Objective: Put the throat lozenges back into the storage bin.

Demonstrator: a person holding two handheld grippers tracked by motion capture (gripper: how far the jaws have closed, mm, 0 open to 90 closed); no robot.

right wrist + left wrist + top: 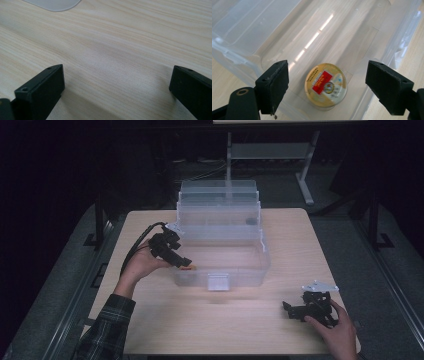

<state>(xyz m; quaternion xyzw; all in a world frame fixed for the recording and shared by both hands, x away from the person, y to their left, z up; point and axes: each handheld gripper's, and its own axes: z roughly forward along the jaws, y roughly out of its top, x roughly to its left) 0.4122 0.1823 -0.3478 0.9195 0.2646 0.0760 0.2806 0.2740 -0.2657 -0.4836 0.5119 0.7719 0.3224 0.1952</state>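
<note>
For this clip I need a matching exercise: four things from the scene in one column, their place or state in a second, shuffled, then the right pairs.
Things:
1. left gripper
2. right gripper
3. round gold-lidded tin with a red label
4. clear plastic storage bin

Places or states:
A. lies on the bin's floor, lid up
B. low over bare wood at the table's near right, jaws open
C. stands on the light wooden table, open at the top
D. at the bin's left wall, jaws open above the tin

Pairs: 1-D, 2-B, 3-A, 4-C
</note>
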